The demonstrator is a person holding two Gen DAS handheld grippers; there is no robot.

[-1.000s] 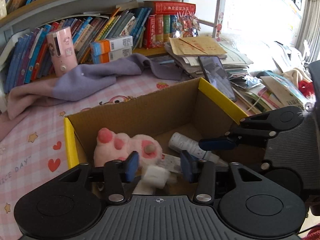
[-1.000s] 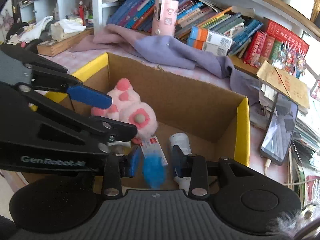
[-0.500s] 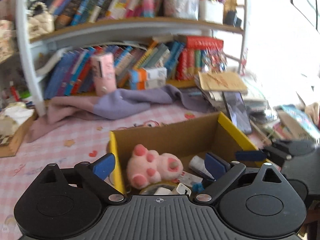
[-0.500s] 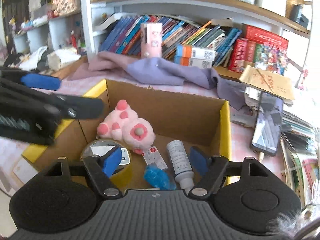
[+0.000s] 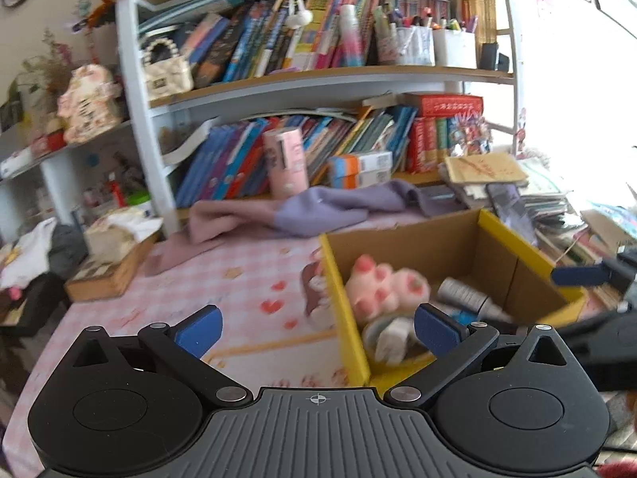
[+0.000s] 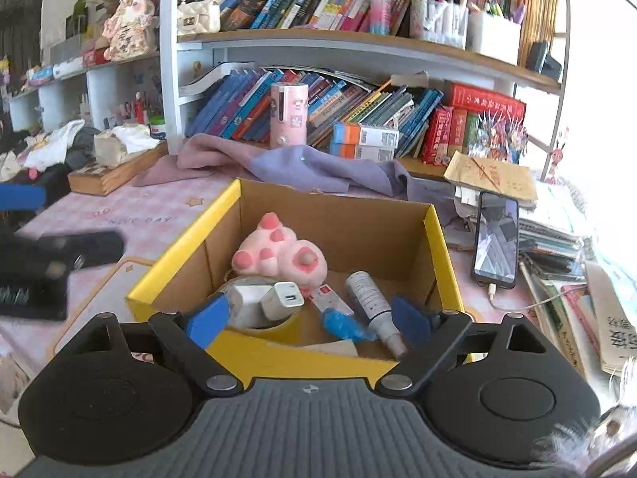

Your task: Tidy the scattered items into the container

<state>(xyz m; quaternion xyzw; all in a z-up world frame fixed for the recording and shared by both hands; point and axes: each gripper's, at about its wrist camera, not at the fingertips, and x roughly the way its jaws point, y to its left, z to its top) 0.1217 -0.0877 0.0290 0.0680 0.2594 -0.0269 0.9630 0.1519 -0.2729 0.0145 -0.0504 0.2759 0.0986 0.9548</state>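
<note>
Both claws empty. Left claw [image 5: 316, 328] jaws opening, wide, over the desk [image 5: 247, 279] just left of the box [image 6: 187, 263]. Right claw [image 6: 308, 320] jaws opening too, at the box's near wall. Plush [image 6: 278, 257], charger [image 6: 282, 298], bottle [image 6: 368, 292], blue item [image 6: 344, 324] lie inside. Blurry thing [image 5: 316, 296] outside box's left wall, nearer left claw; can't tell what it is.
</note>
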